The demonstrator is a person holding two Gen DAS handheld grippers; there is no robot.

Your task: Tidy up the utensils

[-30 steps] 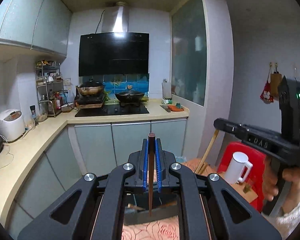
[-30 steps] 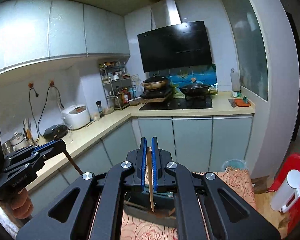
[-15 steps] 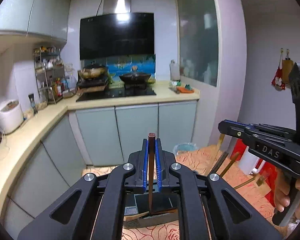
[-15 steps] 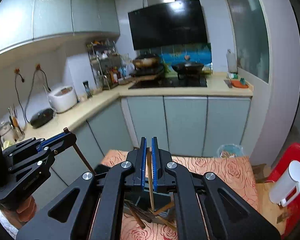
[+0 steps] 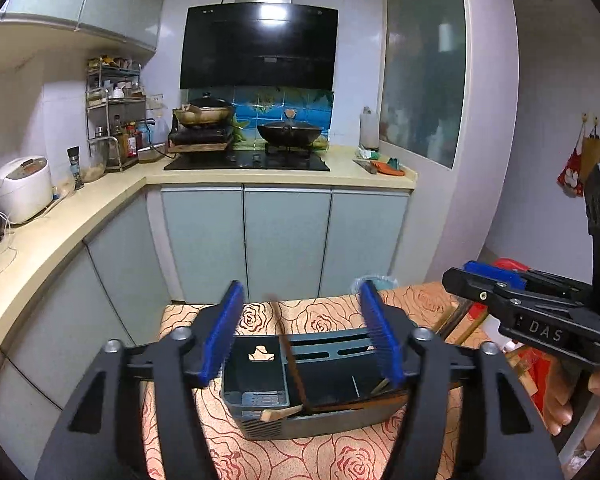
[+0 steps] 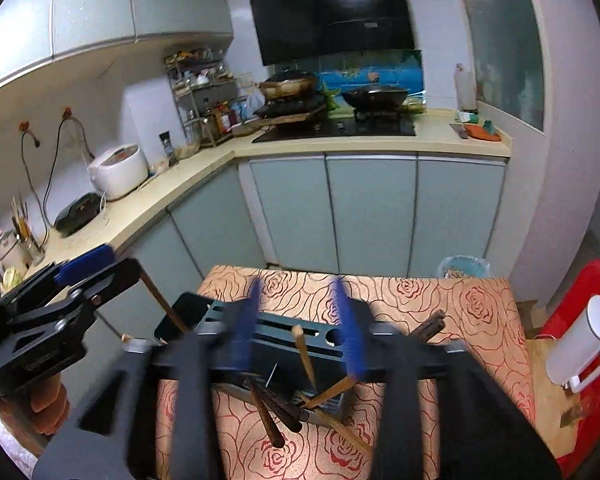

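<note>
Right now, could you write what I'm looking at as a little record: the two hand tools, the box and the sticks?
Setting: kitchen, table under a rose-patterned cloth
Left gripper: jaws wide open, holding nothing
Right gripper: jaws wide open, blurred, holding nothing
Organizer box: dark, with compartments, on the cloth below both grippers
Dark chopstick: leaning in the box, ungripped
Light chopstick: tilted over the box, ungripped
Other sticks: sticking out over the box's near edge
</note>
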